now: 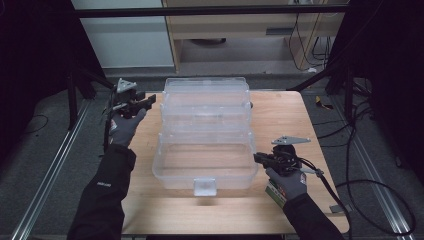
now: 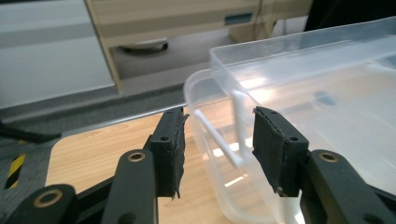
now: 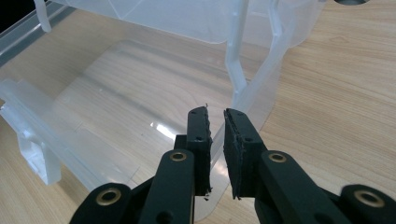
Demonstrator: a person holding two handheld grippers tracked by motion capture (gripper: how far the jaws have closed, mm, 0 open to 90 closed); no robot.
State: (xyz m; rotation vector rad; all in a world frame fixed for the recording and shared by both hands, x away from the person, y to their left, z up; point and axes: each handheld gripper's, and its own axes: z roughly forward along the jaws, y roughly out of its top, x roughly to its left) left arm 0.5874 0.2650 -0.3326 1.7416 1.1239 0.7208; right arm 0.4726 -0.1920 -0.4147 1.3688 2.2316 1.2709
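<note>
Clear thin plastic, the tiered box (image 1: pixel 206 131) at the surface (image 1: pixel 280 112) centre looks light, flexy, slippery; right tool (image 3: pixel 215 116) at 4 o'clock clenches its base rim, left tool (image 2: pixel 217 140) at 10 o'clock gapes, released; grip rims, not struts.

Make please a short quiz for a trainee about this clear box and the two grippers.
1. True or false: the left gripper is shut.
2. What does the right gripper pinch? A) a wall of the clear plastic box; B) a cable; C) the edge of the table.
3. What material is the table top?
Key: 1 false, its jaws stand open; 2 A; 3 wood.
</note>
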